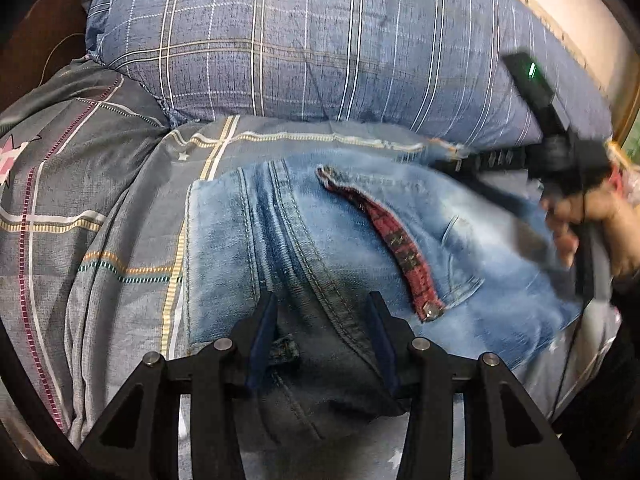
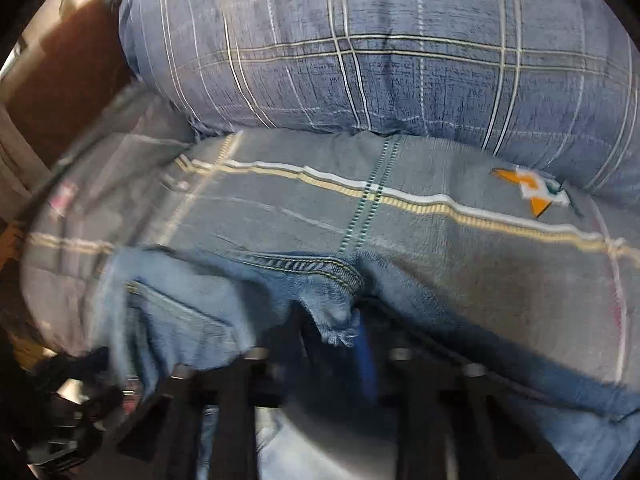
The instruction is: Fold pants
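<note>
Light blue jeans [image 1: 360,240] lie folded on a grey plaid bedsheet [image 1: 100,220], with a red plaid waistband lining [image 1: 396,248] showing. My left gripper [image 1: 324,308] is open, its fingers straddling the dark seam at the near edge of the jeans. My right gripper shows blurred at the right of the left wrist view [image 1: 460,160], at the far right corner of the jeans. In the right wrist view my right gripper [image 2: 340,328] is shut on a frayed hem of the jeans [image 2: 336,320], blurred by motion.
A large blue plaid pillow [image 1: 320,40] lies behind the jeans, also in the right wrist view [image 2: 400,48]. A brown wooden headboard [image 2: 72,80] stands at the left. A hand [image 1: 600,224] holds the right gripper.
</note>
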Available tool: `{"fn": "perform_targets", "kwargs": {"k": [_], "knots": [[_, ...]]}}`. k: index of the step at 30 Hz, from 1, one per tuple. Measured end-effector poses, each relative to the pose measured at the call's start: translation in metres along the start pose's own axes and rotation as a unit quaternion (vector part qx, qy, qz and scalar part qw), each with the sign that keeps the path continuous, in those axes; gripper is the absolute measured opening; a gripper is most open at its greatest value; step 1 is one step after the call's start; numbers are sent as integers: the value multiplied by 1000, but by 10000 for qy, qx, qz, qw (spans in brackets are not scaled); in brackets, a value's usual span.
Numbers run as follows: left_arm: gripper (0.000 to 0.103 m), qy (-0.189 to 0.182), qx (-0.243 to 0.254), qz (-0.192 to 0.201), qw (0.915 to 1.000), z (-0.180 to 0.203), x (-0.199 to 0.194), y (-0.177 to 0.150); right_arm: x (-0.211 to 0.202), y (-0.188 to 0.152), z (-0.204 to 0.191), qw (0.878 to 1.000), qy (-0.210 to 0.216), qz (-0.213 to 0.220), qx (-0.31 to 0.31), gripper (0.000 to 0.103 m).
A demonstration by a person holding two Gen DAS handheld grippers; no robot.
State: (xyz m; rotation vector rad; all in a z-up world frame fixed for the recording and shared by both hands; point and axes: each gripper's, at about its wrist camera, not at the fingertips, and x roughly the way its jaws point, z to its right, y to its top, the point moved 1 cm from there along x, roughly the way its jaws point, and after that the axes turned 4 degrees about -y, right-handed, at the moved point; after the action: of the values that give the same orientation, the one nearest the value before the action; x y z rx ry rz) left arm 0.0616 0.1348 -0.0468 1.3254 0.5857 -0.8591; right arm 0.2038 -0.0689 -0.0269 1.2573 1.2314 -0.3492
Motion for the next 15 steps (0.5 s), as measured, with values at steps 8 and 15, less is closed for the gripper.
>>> {"fn": "perform_targets", "kwargs": {"k": [8, 15], "knots": [[47, 36, 16, -205, 9998, -5, 7, 0, -12, 31, 20, 9977, 93, 650, 179, 7], [47, -353, -291, 211, 9987, -12, -10, 6, 17, 21, 30, 9973, 40, 658, 315, 12]]}}
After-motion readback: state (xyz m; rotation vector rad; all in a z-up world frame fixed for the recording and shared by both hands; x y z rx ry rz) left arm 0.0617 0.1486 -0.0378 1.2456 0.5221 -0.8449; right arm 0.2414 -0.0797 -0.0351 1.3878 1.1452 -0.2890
